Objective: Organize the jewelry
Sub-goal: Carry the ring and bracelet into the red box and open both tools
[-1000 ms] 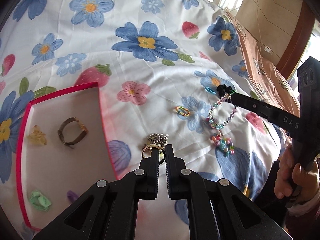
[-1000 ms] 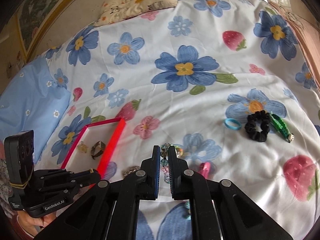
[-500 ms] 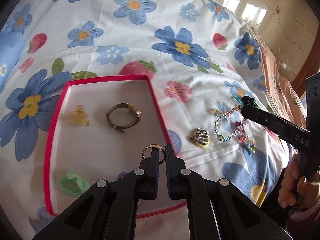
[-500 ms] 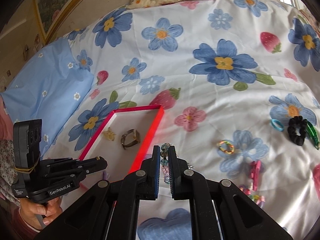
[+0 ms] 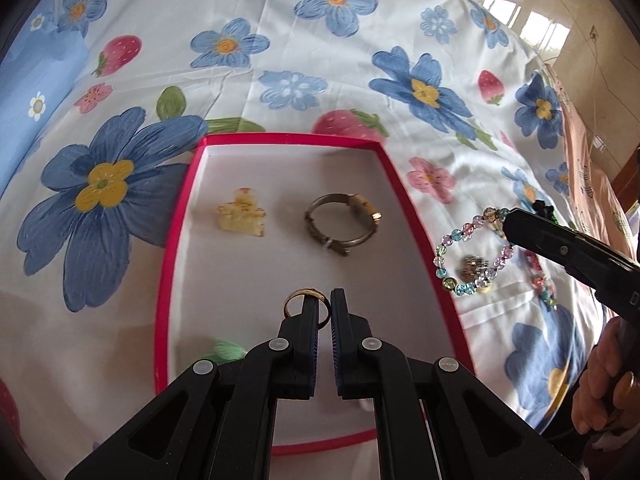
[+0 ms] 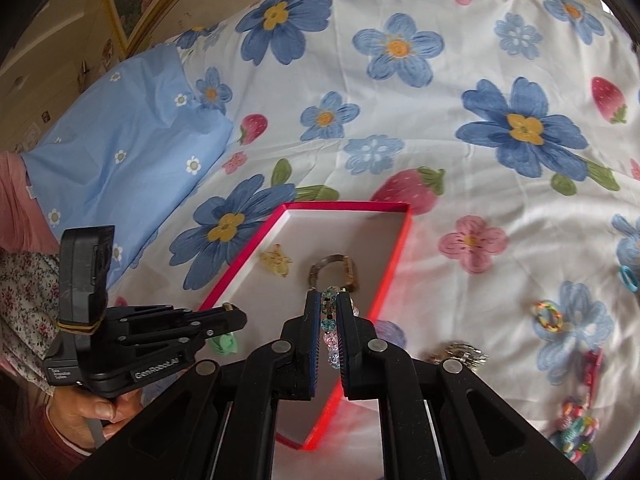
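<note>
A red-rimmed white tray [image 5: 182, 216] lies on the flowered bedsheet; it also shows in the right wrist view [image 6: 386, 284]. It holds a yellow clip [image 5: 241, 218], a metal bracelet [image 5: 342, 224] and a green piece [image 5: 226, 350]. My left gripper [image 5: 324, 300] is shut on a gold ring [image 5: 298, 300] and holds it over the tray's middle. My right gripper [image 6: 329, 300] is shut on a pastel bead bracelet [image 6: 330, 336], which hangs by the tray's right rim; in the left wrist view the bracelet [image 5: 460, 248] dangles from the right gripper's tip.
Loose on the sheet to the tray's right: a rhinestone brooch [image 6: 460, 350], a multicolour ring [image 6: 549, 316], a blue hair tie [image 6: 628, 278], a pink clip [image 6: 592, 364] and a beaded charm [image 6: 574, 432]. A blue pillow [image 6: 120, 140] lies left.
Both grippers have moved left toward the tray. The left gripper carried the gold ring from the sheet over the tray; the right gripper lifted the bead bracelet to the tray's right rim.
</note>
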Demonstrator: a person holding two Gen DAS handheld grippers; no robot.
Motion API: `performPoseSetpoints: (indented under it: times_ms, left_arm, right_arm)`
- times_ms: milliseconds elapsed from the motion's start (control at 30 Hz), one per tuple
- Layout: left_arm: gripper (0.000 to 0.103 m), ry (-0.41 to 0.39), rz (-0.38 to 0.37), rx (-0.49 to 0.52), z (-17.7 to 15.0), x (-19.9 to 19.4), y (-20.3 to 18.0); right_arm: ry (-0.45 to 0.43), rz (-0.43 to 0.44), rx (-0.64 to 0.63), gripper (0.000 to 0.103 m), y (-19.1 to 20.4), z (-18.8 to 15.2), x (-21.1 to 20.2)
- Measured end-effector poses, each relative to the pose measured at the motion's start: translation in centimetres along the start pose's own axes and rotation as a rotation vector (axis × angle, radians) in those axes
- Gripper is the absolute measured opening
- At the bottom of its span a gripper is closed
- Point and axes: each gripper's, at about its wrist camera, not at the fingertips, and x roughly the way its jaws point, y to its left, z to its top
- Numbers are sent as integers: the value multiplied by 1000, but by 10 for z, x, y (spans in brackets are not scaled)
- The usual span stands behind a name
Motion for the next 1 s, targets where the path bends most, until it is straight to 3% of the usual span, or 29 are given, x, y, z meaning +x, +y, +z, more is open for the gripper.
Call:
performPoseSetpoints:
  times_ms: [333, 700, 1000]
  left_arm:
    - [5, 52, 48, -8, 19, 35, 21]
    - [5, 142, 69, 24, 25, 79, 16]
    - [8, 151, 71, 28, 29, 86, 16]
  right_arm:
    - [55, 57, 4, 7, 14, 8, 54]
    - [149, 7, 34, 7, -7, -9, 92]
    - [189, -21, 18, 7, -9, -17, 102]
